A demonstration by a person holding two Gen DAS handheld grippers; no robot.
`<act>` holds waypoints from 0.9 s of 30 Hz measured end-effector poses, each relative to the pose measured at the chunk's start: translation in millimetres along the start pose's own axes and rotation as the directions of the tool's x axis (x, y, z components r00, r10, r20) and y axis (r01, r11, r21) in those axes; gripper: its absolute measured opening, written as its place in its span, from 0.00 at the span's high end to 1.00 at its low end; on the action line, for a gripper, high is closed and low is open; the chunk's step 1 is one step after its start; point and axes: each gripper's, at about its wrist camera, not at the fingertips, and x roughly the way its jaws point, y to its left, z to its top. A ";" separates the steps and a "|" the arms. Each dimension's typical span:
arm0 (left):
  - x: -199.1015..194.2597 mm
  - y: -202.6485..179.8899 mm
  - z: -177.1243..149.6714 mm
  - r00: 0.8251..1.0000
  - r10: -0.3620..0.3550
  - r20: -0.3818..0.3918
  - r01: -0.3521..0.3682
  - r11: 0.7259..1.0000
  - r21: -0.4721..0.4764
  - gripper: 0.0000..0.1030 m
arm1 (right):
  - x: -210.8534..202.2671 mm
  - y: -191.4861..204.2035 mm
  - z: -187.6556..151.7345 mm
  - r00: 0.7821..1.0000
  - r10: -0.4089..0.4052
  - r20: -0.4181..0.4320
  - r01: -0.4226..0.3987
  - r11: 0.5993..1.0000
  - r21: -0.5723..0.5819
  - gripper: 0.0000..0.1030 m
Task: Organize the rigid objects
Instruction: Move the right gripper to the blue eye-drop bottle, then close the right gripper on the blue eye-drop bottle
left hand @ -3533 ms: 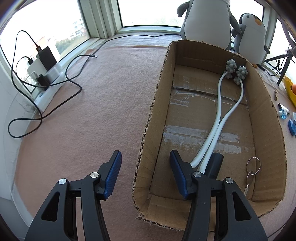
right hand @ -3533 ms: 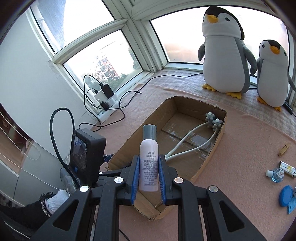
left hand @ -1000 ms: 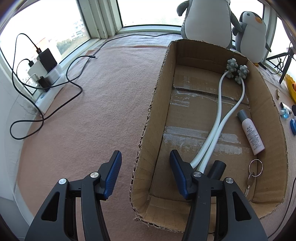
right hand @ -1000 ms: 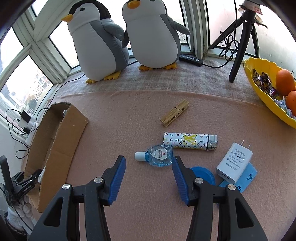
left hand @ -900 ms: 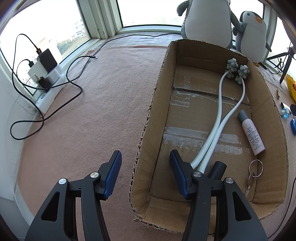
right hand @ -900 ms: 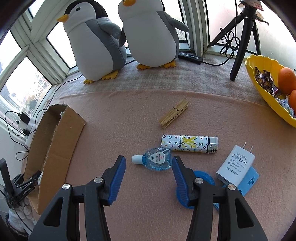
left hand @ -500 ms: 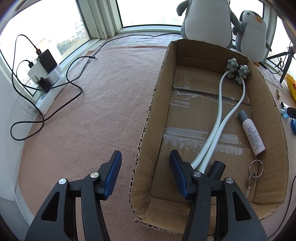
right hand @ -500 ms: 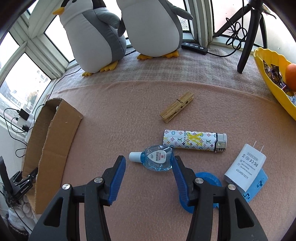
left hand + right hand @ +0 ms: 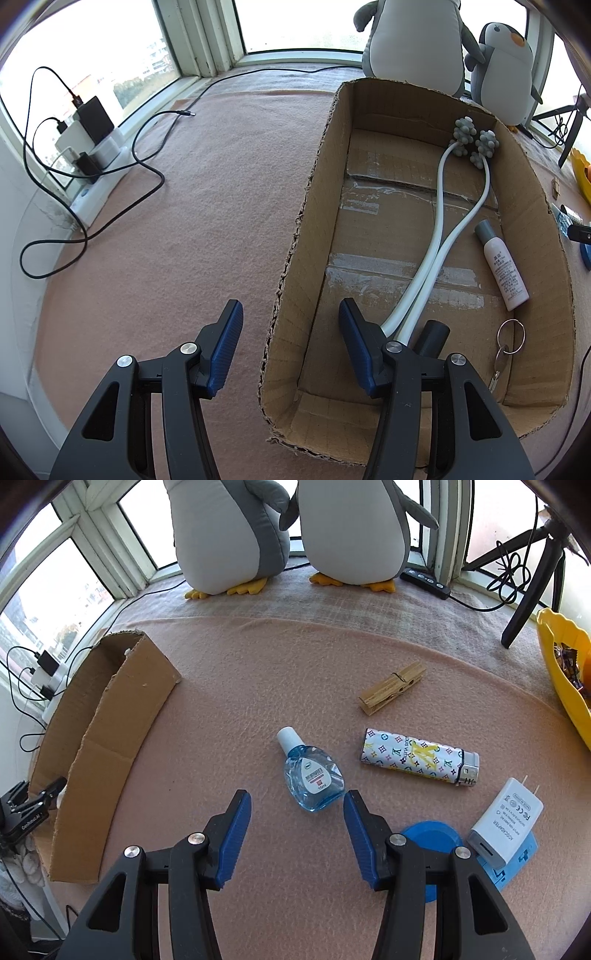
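Note:
My right gripper (image 9: 297,805) hangs open just above the pink cloth. The base of a small blue drop bottle (image 9: 312,775) with a white cap lies between its fingertips, untouched. To its right lie a patterned lighter (image 9: 417,757), a wooden clothespin (image 9: 393,692), a white charger (image 9: 506,812) and a blue round lid (image 9: 432,840). My left gripper (image 9: 288,317) stands open astride the left wall of the cardboard box (image 9: 317,177), without pressing on it. Inside the box lie a white massager (image 9: 439,229), a white bottle (image 9: 502,266), a key ring (image 9: 509,338) and a black cylinder (image 9: 432,336).
Two plush penguins (image 9: 229,528) stand by the window at the back. A black tripod (image 9: 532,583) and a yellow bowl (image 9: 565,675) are at the right. A power strip with chargers and black cables (image 9: 92,147) lies to the left of the box.
My right gripper has sunk closer to the blue drop bottle and rolled, so the bottle now points up-left between the fingertips. The left gripper and the box have not moved.

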 end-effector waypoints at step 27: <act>-0.4 0.3 0.3 1.000 -0.003 0.000 0.003 1.000 0.000 0.48 | 22.9 20.7 14.3 0.988 -0.132 -0.082 0.115 0.976 -0.186 0.73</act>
